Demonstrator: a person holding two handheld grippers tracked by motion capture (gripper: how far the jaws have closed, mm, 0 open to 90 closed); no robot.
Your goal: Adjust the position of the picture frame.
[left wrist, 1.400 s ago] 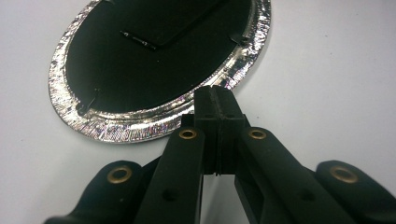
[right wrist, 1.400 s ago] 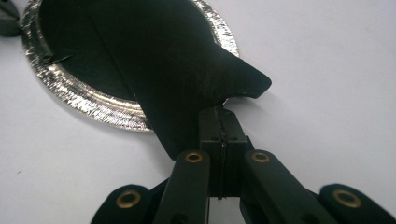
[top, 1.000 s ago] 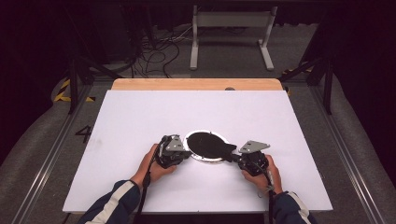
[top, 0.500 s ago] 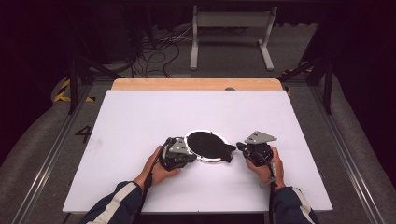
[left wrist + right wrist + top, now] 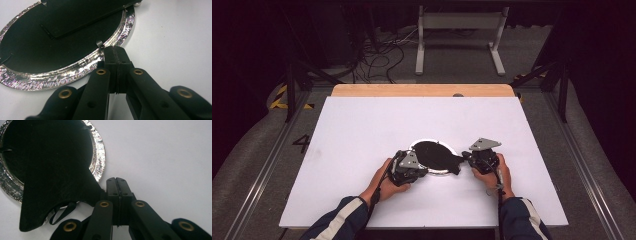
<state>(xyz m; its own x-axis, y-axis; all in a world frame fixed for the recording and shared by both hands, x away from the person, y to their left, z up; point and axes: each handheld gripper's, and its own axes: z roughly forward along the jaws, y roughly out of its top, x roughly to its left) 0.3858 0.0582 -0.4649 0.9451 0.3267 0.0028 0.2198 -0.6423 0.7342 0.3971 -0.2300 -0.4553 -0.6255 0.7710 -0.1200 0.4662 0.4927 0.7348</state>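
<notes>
Both tools had their jaws pressed together. The left tool [image 5: 117,53] kept its place at the near-left edge of the round picture frame [image 5: 432,154], which lay face down on the white tabletop [image 5: 362,130] just in front of the person. Its tips sat right against a small metal clip [image 5: 100,44] on the silver rim, though whether they pinched the clip could not be told. Over the last second the right tool [image 5: 464,157] had slid a little way across the tabletop, away from the person, and its tips now met the corner of the black stand [image 5: 57,202] that hung out over the rim. A thin loop of cord showed under that stand. Whether the stand's corner was actually caught between the jaws could not be made out.

The frame itself had not shifted. The left tool seemed to be steadying it, while the right had come into place to work on the stand or backing.
</notes>
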